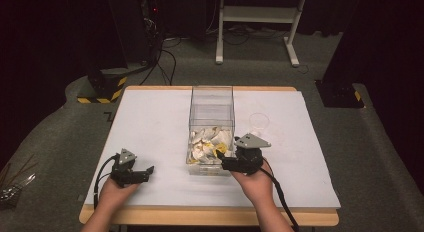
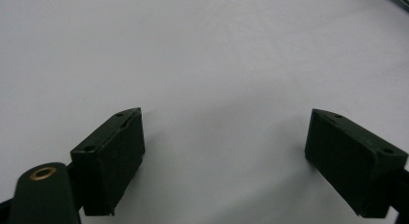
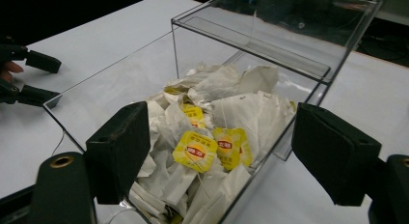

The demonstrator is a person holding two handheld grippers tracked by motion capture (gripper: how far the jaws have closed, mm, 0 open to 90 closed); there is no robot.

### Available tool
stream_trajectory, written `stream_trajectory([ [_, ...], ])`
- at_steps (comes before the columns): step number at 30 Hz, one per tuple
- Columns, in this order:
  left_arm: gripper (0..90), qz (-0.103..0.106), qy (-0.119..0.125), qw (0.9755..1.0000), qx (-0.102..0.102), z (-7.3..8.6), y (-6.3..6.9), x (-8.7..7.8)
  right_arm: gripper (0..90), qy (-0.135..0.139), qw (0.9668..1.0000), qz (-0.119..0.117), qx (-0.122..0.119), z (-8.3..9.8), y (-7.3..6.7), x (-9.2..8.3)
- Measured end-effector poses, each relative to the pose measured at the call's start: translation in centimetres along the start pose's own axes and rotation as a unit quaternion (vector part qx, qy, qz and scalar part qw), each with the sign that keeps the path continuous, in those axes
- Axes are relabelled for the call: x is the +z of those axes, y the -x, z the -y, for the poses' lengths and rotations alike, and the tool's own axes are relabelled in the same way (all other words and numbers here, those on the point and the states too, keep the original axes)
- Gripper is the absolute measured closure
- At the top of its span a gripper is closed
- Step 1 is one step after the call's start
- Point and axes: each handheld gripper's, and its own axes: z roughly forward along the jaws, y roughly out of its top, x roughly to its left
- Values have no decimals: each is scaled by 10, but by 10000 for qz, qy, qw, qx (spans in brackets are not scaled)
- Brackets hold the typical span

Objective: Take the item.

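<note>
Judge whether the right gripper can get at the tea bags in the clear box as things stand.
Probably yes: the right gripper hangs open over the clear box, whose top is open, and the tea bags lie uncovered between its jaws.

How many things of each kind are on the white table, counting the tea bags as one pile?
Clear box: 1
Pile of tea bags: 1
Clear cup: 1
Hand-held grippers: 2, left gripper, right gripper
Total: 5
</note>
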Motion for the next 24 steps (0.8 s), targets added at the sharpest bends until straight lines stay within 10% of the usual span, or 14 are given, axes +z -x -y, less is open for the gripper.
stream_trajectory([
  [24,142,1,-1,10000,2,0,0,0,352,-588,9978,-257,-183,-9,-4,37],
])
